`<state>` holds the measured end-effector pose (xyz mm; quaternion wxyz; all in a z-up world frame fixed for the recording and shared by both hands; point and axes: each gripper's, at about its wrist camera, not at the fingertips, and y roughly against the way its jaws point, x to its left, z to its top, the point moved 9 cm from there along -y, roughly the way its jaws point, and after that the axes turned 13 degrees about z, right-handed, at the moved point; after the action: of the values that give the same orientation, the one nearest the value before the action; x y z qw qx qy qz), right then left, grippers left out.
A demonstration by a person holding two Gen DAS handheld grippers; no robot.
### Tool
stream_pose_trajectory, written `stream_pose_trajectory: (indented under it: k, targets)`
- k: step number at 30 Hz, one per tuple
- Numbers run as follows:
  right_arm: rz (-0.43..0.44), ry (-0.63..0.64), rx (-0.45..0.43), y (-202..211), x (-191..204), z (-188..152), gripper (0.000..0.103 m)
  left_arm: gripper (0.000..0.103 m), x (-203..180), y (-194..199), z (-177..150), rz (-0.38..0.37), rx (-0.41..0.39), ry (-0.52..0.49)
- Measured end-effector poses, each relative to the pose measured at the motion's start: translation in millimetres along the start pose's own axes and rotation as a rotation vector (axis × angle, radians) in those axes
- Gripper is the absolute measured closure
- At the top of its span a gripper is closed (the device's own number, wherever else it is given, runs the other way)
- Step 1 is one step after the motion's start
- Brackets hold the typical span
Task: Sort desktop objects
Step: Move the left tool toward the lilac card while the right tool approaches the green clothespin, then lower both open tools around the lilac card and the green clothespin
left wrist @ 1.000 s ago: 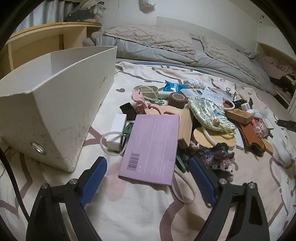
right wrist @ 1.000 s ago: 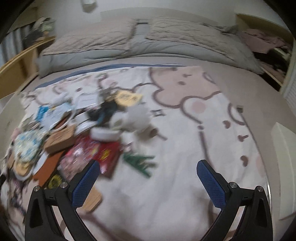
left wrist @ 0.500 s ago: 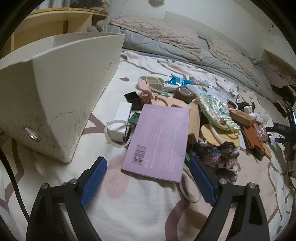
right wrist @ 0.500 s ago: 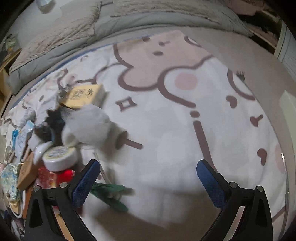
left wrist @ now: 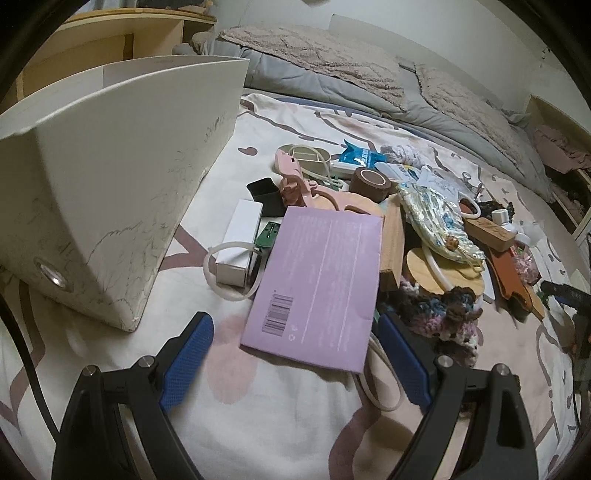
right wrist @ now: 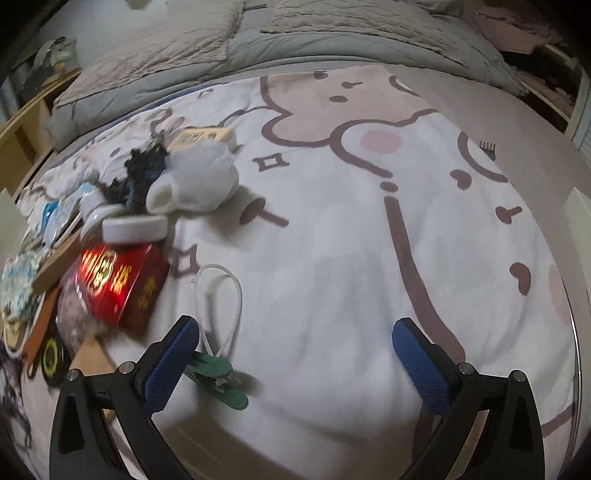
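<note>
A heap of small objects lies on a bed with a cartoon-print sheet. In the left wrist view my left gripper [left wrist: 295, 334] stands open, its blue pads either side of the near end of a flat purple packet [left wrist: 317, 273], not pressing it. A white file box [left wrist: 110, 192] stands to the left. Behind the packet lie a small white box [left wrist: 240, 240], a wooden block [left wrist: 392, 240] and a brown tape roll [left wrist: 371, 182]. In the right wrist view my right gripper [right wrist: 293, 341] is open over bare sheet. A green clip [right wrist: 218, 376] and a white loop [right wrist: 218, 299] lie by its left pad.
A red packet [right wrist: 118, 284], a white round tin [right wrist: 133, 227] and a grey plush toy [right wrist: 201, 177] sit left of the right gripper. Grey duvet and pillows [left wrist: 332, 70] lie at the far end. Wooden shelves [left wrist: 103, 33] stand behind the file box.
The left view has tipped slightly, with the purple packet now nearer between the pads. The right gripper has come down towards the sheet, and the green clip now lies by its left pad.
</note>
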<state>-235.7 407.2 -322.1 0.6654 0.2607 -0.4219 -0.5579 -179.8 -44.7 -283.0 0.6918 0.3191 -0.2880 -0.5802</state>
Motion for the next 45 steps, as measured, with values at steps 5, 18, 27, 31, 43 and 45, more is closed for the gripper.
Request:
stream_pose_trajectory:
  k: [5,18,27,31,43,45]
  targets:
    - [0.037,0.036,0.02,8,3,-13,0.0,0.012,-2,-11,1,0.024,0.037,-0.009]
    - [0.1,0.204,0.107,22,32,-58,0.0,0.035,-12,-9,1,0.037,0.016,-0.08]
    - [0.044,0.254,0.12,32,37,-79,0.0,0.039,-24,10,1,0.021,-0.038,-0.118]
    - [0.042,0.257,0.123,37,39,-85,0.0,0.04,-30,22,0,-0.005,-0.052,-0.126]
    - [0.049,0.173,0.124,42,46,-89,0.0,0.068,-43,48,-10,-0.096,-0.042,-0.135]
    - [0.067,0.158,0.131,44,50,-89,0.0,0.07,-42,47,-16,-0.101,-0.01,-0.138]
